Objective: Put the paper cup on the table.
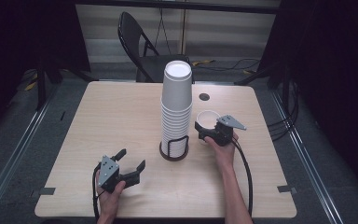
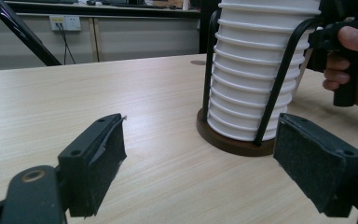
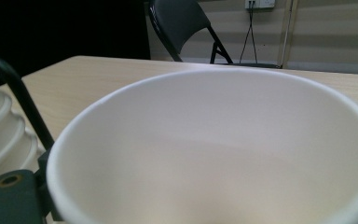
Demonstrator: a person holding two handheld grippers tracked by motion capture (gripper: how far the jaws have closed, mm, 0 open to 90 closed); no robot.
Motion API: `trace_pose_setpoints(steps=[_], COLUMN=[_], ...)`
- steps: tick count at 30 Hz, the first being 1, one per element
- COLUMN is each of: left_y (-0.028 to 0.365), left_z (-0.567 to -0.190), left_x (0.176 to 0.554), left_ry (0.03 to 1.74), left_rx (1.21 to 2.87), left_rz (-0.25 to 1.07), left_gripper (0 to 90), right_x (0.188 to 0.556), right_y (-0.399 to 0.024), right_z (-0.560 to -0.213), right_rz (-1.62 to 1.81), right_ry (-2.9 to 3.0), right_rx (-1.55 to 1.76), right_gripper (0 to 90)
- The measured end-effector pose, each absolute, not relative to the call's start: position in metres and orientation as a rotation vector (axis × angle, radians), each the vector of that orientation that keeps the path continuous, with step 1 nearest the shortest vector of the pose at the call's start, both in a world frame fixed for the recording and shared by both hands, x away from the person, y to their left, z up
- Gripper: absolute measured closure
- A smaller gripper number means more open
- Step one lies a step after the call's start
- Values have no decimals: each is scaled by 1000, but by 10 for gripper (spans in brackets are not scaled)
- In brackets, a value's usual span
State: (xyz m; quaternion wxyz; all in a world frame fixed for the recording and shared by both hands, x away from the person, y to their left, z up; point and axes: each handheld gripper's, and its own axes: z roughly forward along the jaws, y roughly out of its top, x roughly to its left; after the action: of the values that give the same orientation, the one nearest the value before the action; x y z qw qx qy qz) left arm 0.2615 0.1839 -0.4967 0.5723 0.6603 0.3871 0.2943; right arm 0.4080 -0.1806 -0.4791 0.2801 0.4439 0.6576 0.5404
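Observation:
A tall stack of white paper cups [image 1: 176, 107], mouths down, stands in a black wire holder with a round brown base [image 1: 173, 154] at the table's middle. Just right of it, a single white cup [image 1: 208, 116] stands mouth up, and my right gripper [image 1: 206, 128] is shut on it. In the right gripper view the cup's open mouth [image 3: 223, 140] sits close in front, with the stack [image 3: 0, 126] at the left. My left gripper [image 1: 131, 158] lies open at the front left. Its pads [image 2: 105, 144] are wide apart and hold nothing, with the stack [image 2: 256, 70] ahead.
A black folding chair [image 1: 140, 42] stands behind the table's far edge. A dark round cable hole [image 1: 204, 97] sits in the tabletop [image 1: 116, 116] behind the held cup. Dark curtains flank both sides, and cables trail from both grippers toward the front edge.

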Motion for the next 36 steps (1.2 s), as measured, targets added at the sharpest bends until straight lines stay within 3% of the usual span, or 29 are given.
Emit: trace_pose_setpoints(steps=[36], left_y=[184], left_z=[-497], left_x=[262], left_ry=[907], left_rx=[1555], left_rz=[696], left_gripper=[169], right_x=[399], right_y=[-187], right_z=[-494], right_rz=[1250], right_ry=[1945], right_rx=[1369], right_gripper=[129])
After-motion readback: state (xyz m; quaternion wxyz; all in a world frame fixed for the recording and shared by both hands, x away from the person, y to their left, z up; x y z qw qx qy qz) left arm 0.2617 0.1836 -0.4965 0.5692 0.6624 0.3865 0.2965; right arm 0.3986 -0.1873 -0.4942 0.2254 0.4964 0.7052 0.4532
